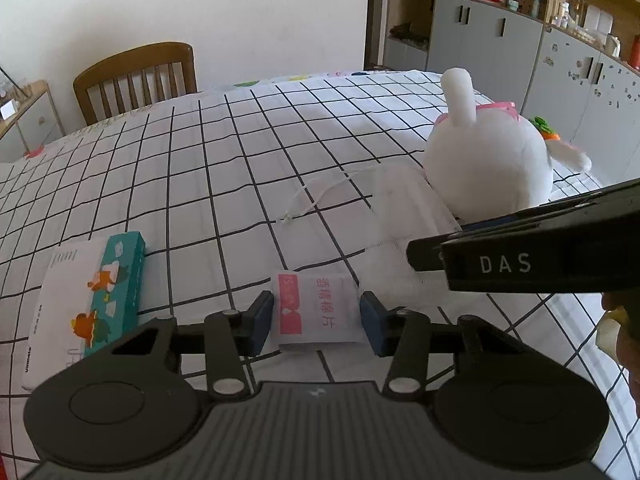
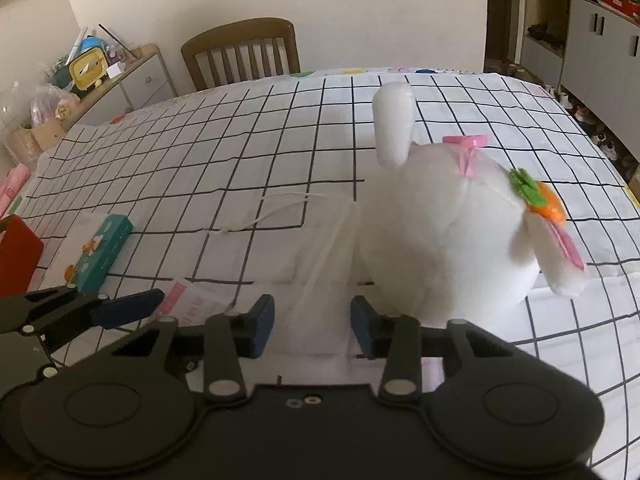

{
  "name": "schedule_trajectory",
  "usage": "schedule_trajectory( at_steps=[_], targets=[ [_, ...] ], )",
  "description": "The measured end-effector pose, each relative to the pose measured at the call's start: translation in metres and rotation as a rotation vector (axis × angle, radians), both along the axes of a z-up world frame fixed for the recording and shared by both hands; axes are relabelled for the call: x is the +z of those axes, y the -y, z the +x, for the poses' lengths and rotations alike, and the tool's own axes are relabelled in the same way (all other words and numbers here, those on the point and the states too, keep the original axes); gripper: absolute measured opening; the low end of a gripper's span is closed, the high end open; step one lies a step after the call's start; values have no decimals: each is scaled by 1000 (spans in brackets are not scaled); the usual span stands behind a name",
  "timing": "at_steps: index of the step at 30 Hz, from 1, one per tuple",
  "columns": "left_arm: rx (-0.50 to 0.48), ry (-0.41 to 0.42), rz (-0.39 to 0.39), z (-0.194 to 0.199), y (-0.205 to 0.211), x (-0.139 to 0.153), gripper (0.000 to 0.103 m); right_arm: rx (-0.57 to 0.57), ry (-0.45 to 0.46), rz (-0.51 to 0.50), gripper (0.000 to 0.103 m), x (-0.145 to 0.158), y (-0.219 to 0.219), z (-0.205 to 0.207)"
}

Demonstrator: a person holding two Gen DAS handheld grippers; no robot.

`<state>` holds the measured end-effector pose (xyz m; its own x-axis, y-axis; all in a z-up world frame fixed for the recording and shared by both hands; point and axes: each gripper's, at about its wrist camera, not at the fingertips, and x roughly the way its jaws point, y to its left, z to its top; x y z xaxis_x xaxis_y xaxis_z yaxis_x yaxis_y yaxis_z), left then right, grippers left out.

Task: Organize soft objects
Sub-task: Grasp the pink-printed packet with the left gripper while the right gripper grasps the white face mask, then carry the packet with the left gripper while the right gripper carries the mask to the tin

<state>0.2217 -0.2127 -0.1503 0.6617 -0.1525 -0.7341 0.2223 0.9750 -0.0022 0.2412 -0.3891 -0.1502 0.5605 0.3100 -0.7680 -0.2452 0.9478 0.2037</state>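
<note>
A white plush rabbit point(image 1: 486, 164) with a pink bow and a felt carrot stands on the checked tablecloth point(image 1: 224, 168); it also shows in the right wrist view point(image 2: 444, 236). A white mesh drawstring bag point(image 1: 404, 216) lies beside it, its cord trailing left. My left gripper point(image 1: 317, 318) is open with its pads on either side of a small white and pink wipe packet point(image 1: 316, 310). My right gripper point(image 2: 313, 326) is open around the edge of the mesh bag point(image 2: 320, 268), close to the rabbit. The right gripper's side also shows in the left wrist view point(image 1: 520, 252).
A teal and white tissue pack point(image 1: 90, 302) lies at the near left of the table, also in the right wrist view point(image 2: 94, 256). A wooden chair point(image 1: 136, 80) stands at the far edge. A red object point(image 2: 16, 256) is at the left. Cabinets point(image 1: 520, 40) line the right wall.
</note>
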Motion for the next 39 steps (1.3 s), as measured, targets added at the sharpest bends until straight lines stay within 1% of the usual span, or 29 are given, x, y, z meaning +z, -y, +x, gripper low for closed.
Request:
schedule_trajectory(
  at_steps=[1,3,5,6,8,11,16,25,34,39],
  targets=[
    [-1,0,-2,0,-1,0,45,-1,4,-2,34,0,0,-1],
    [1,-2,-10,0,-3,1,43,0,11,-6,27,1,0,-2],
    [5,-6,-24,1,-6,2,41,-1,22,-6,24,3,-1,-4],
    [6,-8,-31,0,-7,2,40,0,30,-8,19,5,-2,-5],
    [9,-12,-45,0,-11,3,39,8,45,-10,12,7,-3,-8],
    [12,-12,-53,-2,-14,4,38,20,68,-17,6,12,-4,-13],
    [23,-7,-74,-4,-20,11,38,22,102,-11,4,21,-3,-22],
    [43,28,-107,-17,-35,39,38,48,142,13,4,47,-6,-40],
    [80,76,-117,-38,-64,75,38,111,193,37,4,80,-27,-63],
    [125,94,-124,-52,-86,94,38,136,217,59,4,95,-46,-72]
  ],
)
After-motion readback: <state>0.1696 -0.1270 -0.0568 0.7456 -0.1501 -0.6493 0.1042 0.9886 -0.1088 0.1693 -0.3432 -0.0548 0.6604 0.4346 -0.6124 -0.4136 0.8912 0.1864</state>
